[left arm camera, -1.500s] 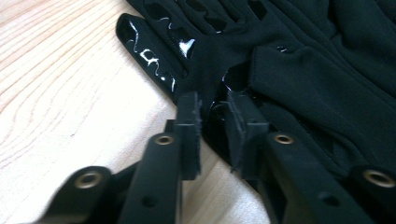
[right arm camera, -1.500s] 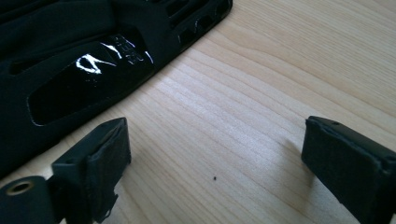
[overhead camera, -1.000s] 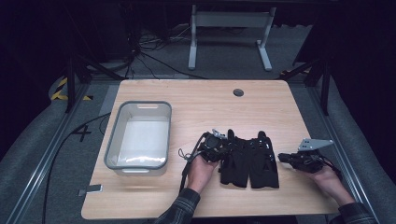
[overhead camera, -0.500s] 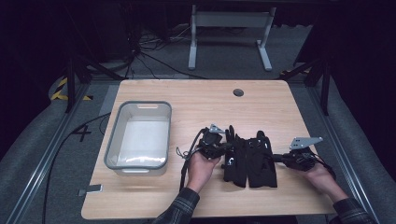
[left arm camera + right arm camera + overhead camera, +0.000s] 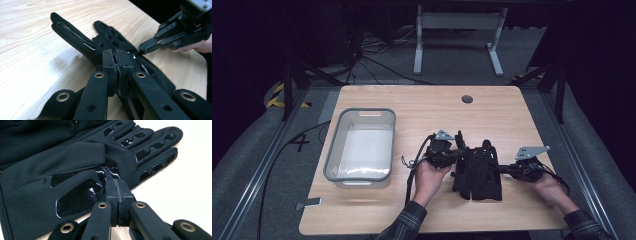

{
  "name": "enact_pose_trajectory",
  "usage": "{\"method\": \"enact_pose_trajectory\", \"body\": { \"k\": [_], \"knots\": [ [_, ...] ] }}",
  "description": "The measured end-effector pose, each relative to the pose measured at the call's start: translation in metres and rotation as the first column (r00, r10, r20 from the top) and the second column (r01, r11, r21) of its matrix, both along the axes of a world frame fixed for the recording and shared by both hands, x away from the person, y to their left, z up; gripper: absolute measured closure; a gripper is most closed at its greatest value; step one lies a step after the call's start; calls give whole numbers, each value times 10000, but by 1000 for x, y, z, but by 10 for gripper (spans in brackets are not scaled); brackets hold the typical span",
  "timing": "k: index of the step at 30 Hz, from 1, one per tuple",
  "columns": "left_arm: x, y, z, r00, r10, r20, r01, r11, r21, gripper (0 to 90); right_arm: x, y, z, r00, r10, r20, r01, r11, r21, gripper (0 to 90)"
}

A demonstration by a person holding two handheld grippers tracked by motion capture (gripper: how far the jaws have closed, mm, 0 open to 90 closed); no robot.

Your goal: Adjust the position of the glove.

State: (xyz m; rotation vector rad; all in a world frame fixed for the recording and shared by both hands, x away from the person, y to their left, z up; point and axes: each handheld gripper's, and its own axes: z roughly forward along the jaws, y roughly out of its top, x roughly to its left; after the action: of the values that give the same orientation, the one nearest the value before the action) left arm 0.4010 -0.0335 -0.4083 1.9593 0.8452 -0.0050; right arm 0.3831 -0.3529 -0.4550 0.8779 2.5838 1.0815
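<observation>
black fabric gloves with glossy grip patches [image 5: 477, 170] lay flat on the light wooden table [image 5: 422, 107], to the right of the grey plastic tub [image 5: 360, 145] and well apart from it, close to the table's near edge. all places below are given relative to the gloves.

left gripper [image 5: 457, 154] sat at the gloves' left edge, held in the person's left hand [image 5: 430, 175]. in the left gripper view its jaws were pressed together [image 5: 115, 72], with a thin fold of the glove's black fabric pinched between the pads; one glove finger stuck up and away beyond the tips.

right gripper [image 5: 502, 169] sat at the gloves' right edge, held in the right hand [image 5: 551, 186]. in the right gripper view its jaws were together [image 5: 118, 195], tips against the glove edge next to a glossy palm patch. a thin dark line ran between the pads; could not tell for certain if it was fabric caught there.

in the left gripper view the right gripper's tips touched the gloves from the far side.

the tub stood on the table left of the gloves, nothing visible inside.
</observation>
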Motion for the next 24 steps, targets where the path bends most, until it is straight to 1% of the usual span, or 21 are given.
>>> {"method": "enact_pose_trajectory", "body": {
  "k": [3, 9, 10, 13, 16, 18, 22, 24],
  "knots": [
    [1, -4, 2, 9999, -128, 79, 128, 9999, -22, 876, 2, 5, 0, 9999, 115, 0, -115, 9999, 13, 900],
    [2, -13, 3, 9995, -312, 47, 312, 9995, -99, 876, 6, 15, 0, 9993, 367, 26, -367, 9993, -26, 900],
    [2, -15, 2, 9993, -370, 88, 370, 9993, -33, 876, 6, 16, 0, 9993, 382, 2, -382, 9993, -17, 900],
    [2, -19, 2, 9990, -434, 36, 435, 9990, -60, 876, 8, 23, 0, 9985, 543, 45, -543, 9985, -13, 900],
    [4, -24, 0, 9989, -470, -14, 470, 9989, -57, 876, 9, 25, -1, 9980, 635, 7, -635, 9980, 74, 900],
    [5, -27, -1, 9986, -536, -34, 536, 9986, 0, 876, 10, 27, -1, 9980, 636, 5, -636, 9980, 12, 900],
    [7, -36, -5, 9977, -675, -99, 676, 9977, 91, 875, 11, 33, -1, 9967, 813, 83, -812, 9967, -51, 900],
    [7, -37, -6, 9972, -741, -114, 743, 9972, 109, 875, 11, 35, 0, 9964, 845, 72, -844, 9964, -83, 900]
  ]
}}
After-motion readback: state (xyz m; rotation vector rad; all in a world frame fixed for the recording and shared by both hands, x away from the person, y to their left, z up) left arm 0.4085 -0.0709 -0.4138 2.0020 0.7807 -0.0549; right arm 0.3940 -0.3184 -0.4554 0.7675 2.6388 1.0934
